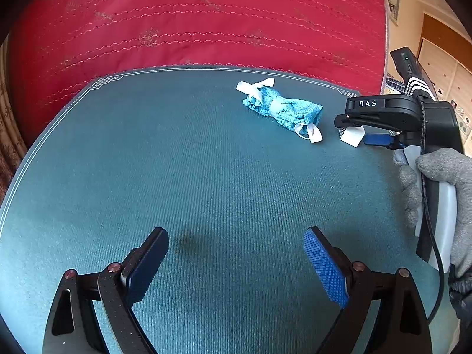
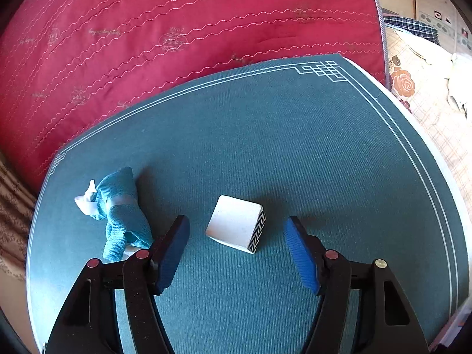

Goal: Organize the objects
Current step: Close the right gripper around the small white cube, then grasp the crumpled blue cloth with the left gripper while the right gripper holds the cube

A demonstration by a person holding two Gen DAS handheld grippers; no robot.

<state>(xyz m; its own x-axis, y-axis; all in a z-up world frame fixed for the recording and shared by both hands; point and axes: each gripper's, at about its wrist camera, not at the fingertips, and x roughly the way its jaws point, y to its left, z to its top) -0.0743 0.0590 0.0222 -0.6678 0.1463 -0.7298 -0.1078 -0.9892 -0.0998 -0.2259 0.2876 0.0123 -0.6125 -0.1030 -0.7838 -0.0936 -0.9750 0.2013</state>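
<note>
A white block [image 2: 236, 222] with a black zigzag side lies on the teal mat [image 2: 295, 147]. My right gripper [image 2: 237, 253] stands open around it, both blue pads clear of its sides. In the left wrist view the same block [image 1: 352, 137] shows under the right gripper [image 1: 365, 129], held by a gloved hand [image 1: 442, 183]. A rolled teal cloth bundle [image 1: 281, 110] tied with white strips lies at the mat's far side; in the right wrist view the bundle [image 2: 121, 212] sits just left of my left finger. My left gripper [image 1: 236, 253] hangs open over bare mat with nothing between its fingers.
A red quilted mattress [image 1: 191, 20] stands right behind the mat's far edge. Floral bedding [image 2: 419, 94] lies past the mat's right edge, and patterned fabric [image 1: 8, 124] drops off its left side. Cabinets [image 1: 442, 67] stand far right.
</note>
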